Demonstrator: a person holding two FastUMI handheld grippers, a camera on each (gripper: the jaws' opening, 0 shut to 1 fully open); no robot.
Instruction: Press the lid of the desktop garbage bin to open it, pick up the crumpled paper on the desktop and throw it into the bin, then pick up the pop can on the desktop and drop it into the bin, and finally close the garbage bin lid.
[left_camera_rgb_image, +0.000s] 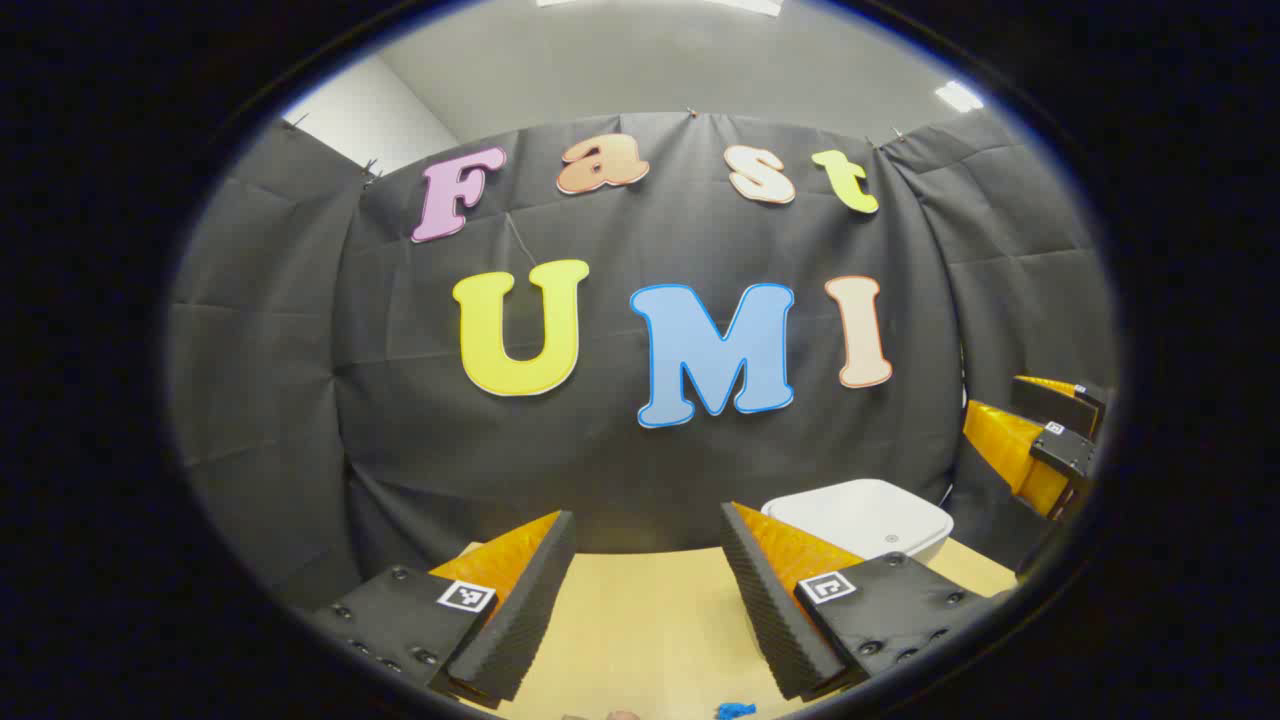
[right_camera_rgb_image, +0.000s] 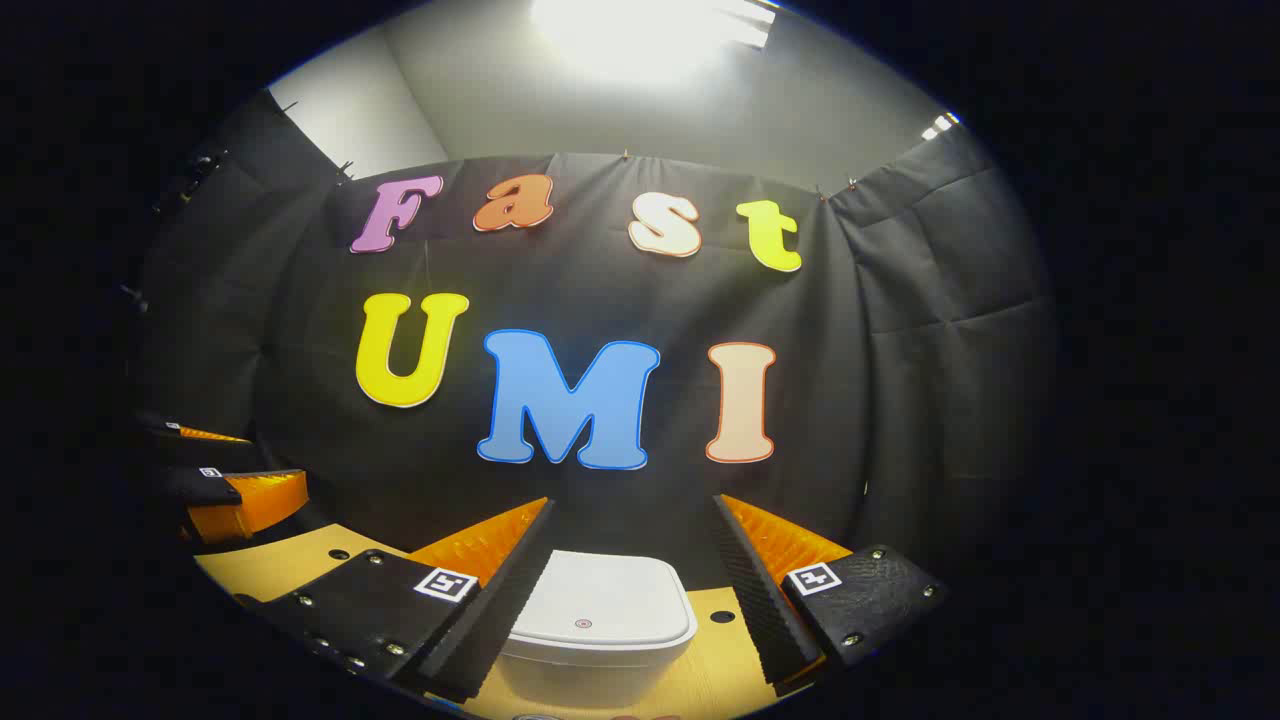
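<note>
The white desktop bin (right_camera_rgb_image: 598, 625) stands on the wooden table (right_camera_rgb_image: 270, 565) with its lid down. It lies straight ahead of my right gripper (right_camera_rgb_image: 632, 505), which is open and hovers above and just short of it, nothing between its fingers. In the left gripper view the bin (left_camera_rgb_image: 865, 515) sits ahead and to the right of my left gripper (left_camera_rgb_image: 647, 515), which is open over bare table (left_camera_rgb_image: 640, 620). The right gripper (left_camera_rgb_image: 1005, 405) shows farther right, above the bin. The left gripper (right_camera_rgb_image: 275, 460) shows at the far left of the right gripper view.
A small blue scrap (left_camera_rgb_image: 735, 710) lies at the bottom edge, close under my left gripper. Black cloth walls close the booth behind and on both sides. Small round holes (right_camera_rgb_image: 722, 616) dot the tabletop beside the bin.
</note>
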